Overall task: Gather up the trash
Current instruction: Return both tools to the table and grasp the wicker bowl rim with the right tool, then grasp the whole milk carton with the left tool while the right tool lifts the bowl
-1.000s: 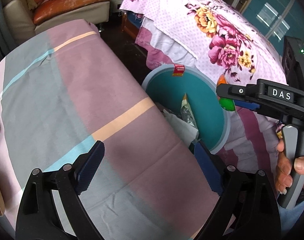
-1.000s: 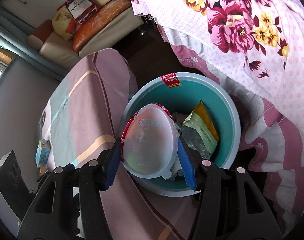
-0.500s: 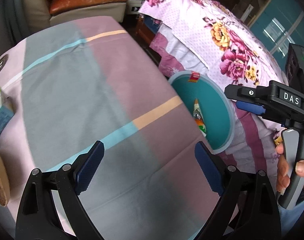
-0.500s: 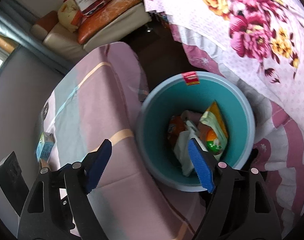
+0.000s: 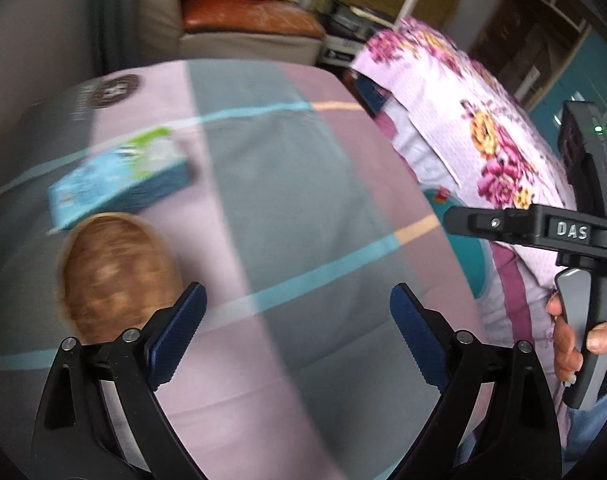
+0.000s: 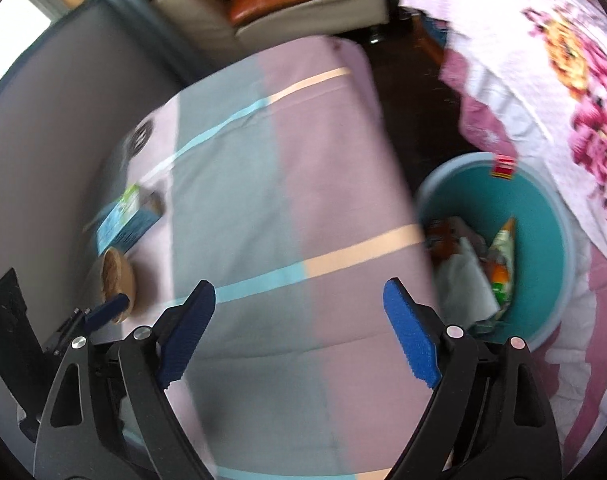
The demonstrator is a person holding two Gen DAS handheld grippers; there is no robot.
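Opening right claw (image 6: 299, 336), lid now gone

The surface (image 6: 287, 208) lies bare across its middle; a carton (image 5: 119, 176) and what looks like a wooden bowl (image 5: 115, 276) crowd its left edge, a bin (image 6: 543, 200) beside its right.

Soft daylight, maybe from window top left; heavy motion blur, fisheye-warped edges.

In my right wrist view the bin (image 6: 559, 240) sits at right, beside the table (image 6: 287, 208), wrappers (image 6: 499, 264) inside it. At left on the table, a carton (image 6: 121, 220) lies just above a wooden bowl (image 6: 115, 276).
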